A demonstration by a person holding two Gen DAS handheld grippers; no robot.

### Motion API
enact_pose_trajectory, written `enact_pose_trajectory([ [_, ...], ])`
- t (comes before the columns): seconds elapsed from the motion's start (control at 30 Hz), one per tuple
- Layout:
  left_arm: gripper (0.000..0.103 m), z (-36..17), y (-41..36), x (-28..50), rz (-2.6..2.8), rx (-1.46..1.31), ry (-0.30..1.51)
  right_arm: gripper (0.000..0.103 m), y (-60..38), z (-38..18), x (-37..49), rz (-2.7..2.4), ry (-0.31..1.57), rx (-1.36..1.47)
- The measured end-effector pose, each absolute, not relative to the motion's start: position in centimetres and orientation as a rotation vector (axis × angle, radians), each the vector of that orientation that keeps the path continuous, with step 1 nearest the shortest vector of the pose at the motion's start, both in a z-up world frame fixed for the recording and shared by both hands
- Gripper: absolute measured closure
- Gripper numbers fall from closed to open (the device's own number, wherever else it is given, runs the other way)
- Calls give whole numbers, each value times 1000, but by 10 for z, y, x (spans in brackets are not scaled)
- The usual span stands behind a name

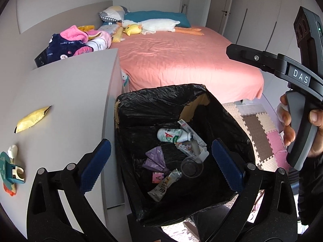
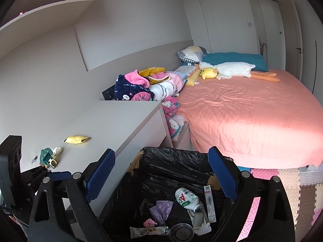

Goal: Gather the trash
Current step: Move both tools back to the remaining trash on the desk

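Note:
A box lined with a black trash bag (image 1: 161, 100) (image 2: 173, 161) stands beside a grey desk (image 1: 70, 92) (image 2: 113, 121). It holds a white bottle (image 1: 173, 135) (image 2: 186, 198), purple wrappers (image 1: 155, 159) (image 2: 161, 208), a clear cup (image 1: 190, 166), a silver wrapper (image 1: 164, 185) and other litter. A yellow wrapper (image 1: 33, 119) (image 2: 77, 139) lies on the desk. My left gripper (image 1: 161, 165) is open and empty above the bag. My right gripper (image 2: 161, 175) is open and empty above the bag; its body (image 1: 302, 84) shows at right in the left wrist view.
A teal toy clip (image 1: 12, 171) (image 2: 47, 158) lies on the desk near its front edge. A bed with a pink sheet (image 1: 181, 60) (image 2: 252, 117) stands behind the bag, with plush toys and folded clothes (image 1: 76, 42) on it. Foam floor mats (image 1: 260, 133) lie to the right.

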State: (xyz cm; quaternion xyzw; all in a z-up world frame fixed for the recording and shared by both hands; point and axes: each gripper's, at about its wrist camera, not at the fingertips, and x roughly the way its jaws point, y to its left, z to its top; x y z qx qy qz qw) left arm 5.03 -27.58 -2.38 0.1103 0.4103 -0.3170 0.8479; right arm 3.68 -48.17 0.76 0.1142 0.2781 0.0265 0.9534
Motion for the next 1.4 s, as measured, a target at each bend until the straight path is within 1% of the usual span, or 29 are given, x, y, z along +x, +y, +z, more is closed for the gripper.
enact_pose_trajectory([
  [0.5, 6, -20, -239, 51, -595, 219, 844, 10, -445, 2, 54, 111, 599, 199],
  [1.4, 6, -12, -111, 61, -368, 139, 818, 10, -330, -13, 99, 285, 667, 121],
])
